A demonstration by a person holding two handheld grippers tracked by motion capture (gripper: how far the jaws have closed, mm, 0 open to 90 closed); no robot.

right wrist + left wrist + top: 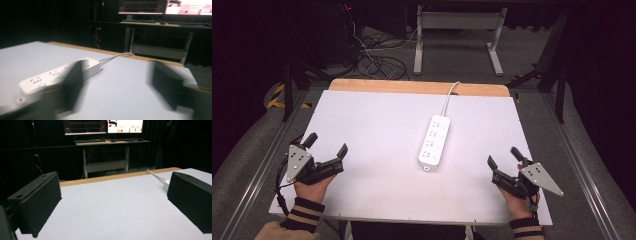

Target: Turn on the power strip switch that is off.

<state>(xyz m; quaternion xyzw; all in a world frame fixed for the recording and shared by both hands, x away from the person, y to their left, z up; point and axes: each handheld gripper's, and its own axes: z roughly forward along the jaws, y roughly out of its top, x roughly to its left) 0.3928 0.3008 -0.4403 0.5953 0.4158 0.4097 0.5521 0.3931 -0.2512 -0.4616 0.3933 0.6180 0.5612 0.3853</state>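
High view: my left gripper (326, 144) sits lower left, jaws spread, empty; my right gripper (503, 157) lower right, also spread. The white power strip (435, 142) lies centre frame. Left gripper view: strip's end (166, 185) peeks at right. Right gripper view: blurred jaws apart, strip (58, 75) lower left.

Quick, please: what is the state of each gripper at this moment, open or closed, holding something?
Left gripper: open, holding nothing, above the white table.
Right gripper: open, holding nothing; the white plastic power strip lies apart from it.
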